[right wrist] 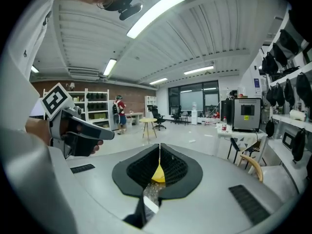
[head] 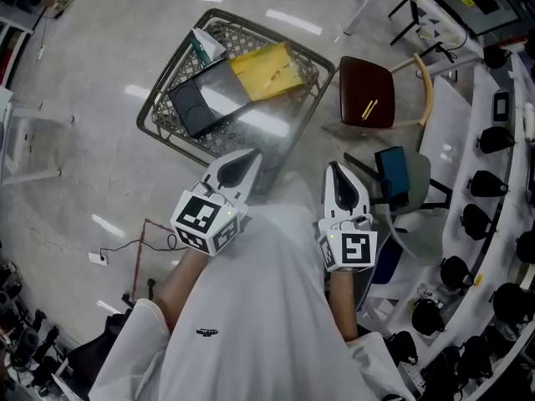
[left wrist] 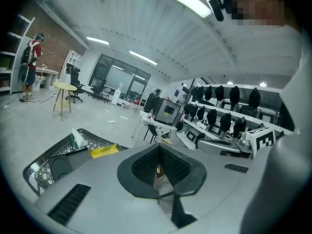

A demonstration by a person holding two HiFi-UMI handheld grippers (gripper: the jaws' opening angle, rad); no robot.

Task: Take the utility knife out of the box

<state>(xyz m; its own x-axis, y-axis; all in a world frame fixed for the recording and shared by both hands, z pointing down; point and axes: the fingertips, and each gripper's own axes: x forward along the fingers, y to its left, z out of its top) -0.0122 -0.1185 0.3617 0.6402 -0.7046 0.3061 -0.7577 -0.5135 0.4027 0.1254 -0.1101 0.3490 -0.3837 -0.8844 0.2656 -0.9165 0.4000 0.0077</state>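
A wire basket lies on the floor ahead of me, and its corner also shows in the left gripper view. Inside it are a yellow padded envelope, a black flat case and a green-and-white packet. I cannot make out a utility knife among them. My left gripper is held close to my body, short of the basket's near edge, jaws shut on nothing. To its right my right gripper is also shut and empty.
A brown chair right of the basket carries a thin yellow object. A grey chair with a blue device stands by my right hand. Shelves of black headsets line the right side. A cable runs across the floor at left.
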